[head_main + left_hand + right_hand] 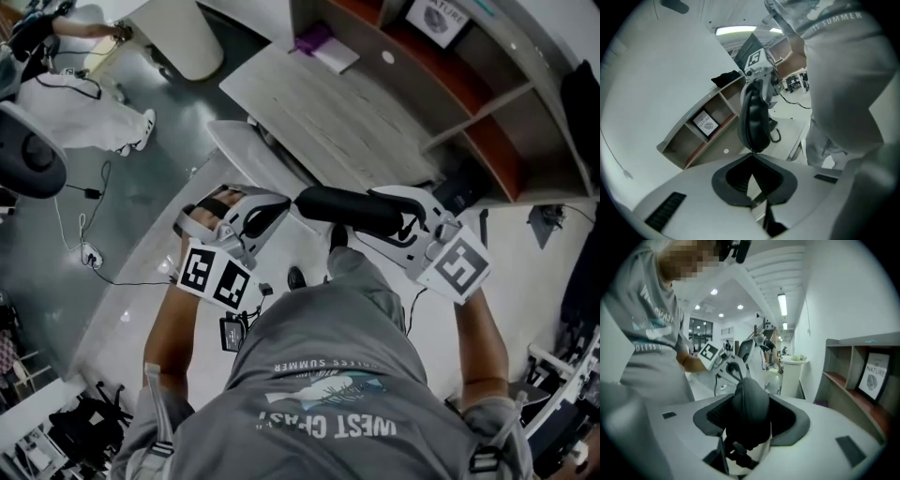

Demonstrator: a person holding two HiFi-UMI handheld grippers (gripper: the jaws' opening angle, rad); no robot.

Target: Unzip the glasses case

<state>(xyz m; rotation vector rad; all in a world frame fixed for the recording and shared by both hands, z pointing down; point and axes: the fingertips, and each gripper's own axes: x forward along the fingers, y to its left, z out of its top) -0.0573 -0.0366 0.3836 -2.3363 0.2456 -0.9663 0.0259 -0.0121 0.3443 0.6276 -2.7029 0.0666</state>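
Observation:
A black, oval glasses case [348, 208] hangs in the air in front of the person's chest, between the two grippers. My right gripper [398, 223] holds its right end: in the right gripper view the case [751, 411] fills the space between the jaws of that gripper [750, 397], and the pads press on its sides. My left gripper [281, 208] meets the case's left end. In the left gripper view the case [753, 117] stands end-on, and the left gripper [751, 154] is shut on the small zipper pull at its tip.
Ahead stands a wood-topped desk [328, 117] with a purple item [314, 39], and behind it a shelf unit [487, 122] with a framed picture [437, 19]. A white pillar [183, 33] and floor cables [89, 253] lie to the left. Another person [80, 103] is at the far left.

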